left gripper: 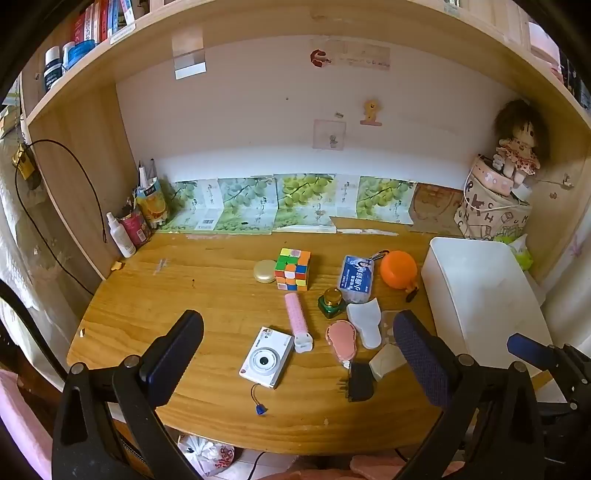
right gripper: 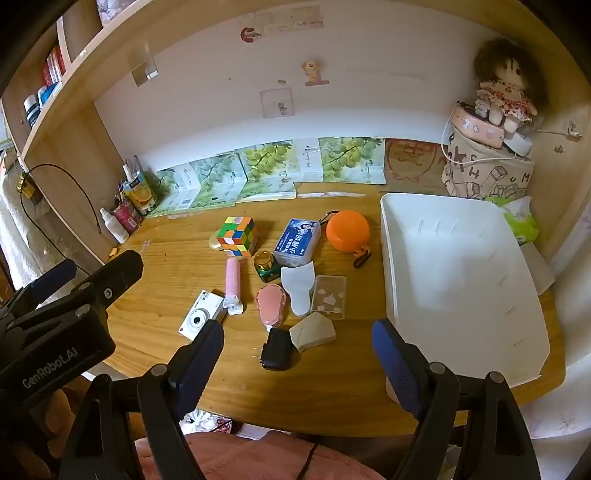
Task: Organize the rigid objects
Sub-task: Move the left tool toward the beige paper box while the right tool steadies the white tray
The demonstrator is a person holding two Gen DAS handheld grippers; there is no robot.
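Observation:
Small rigid objects lie in a cluster on the wooden desk (left gripper: 207, 280): a Rubik's cube (left gripper: 293, 269), a white camera (left gripper: 266, 356), a pink stick (left gripper: 297, 320), a black charger (left gripper: 359, 381), a blue box (left gripper: 355, 280), an orange ball (left gripper: 398, 269) and a green jar (left gripper: 331, 303). An empty white bin (right gripper: 461, 273) stands at the desk's right. My left gripper (left gripper: 295, 363) is open and empty, held above the desk's front edge. My right gripper (right gripper: 295, 363) is open and empty, just in front of the charger (right gripper: 276, 348) and camera (right gripper: 202, 314).
A doll (left gripper: 517, 142) sits on a printed fabric bag (left gripper: 487, 214) at the back right corner. Bottles and tubes (left gripper: 136, 218) stand at the back left. Grape-print cartons (left gripper: 288, 203) line the wall. A shelf with books (left gripper: 99, 22) runs overhead.

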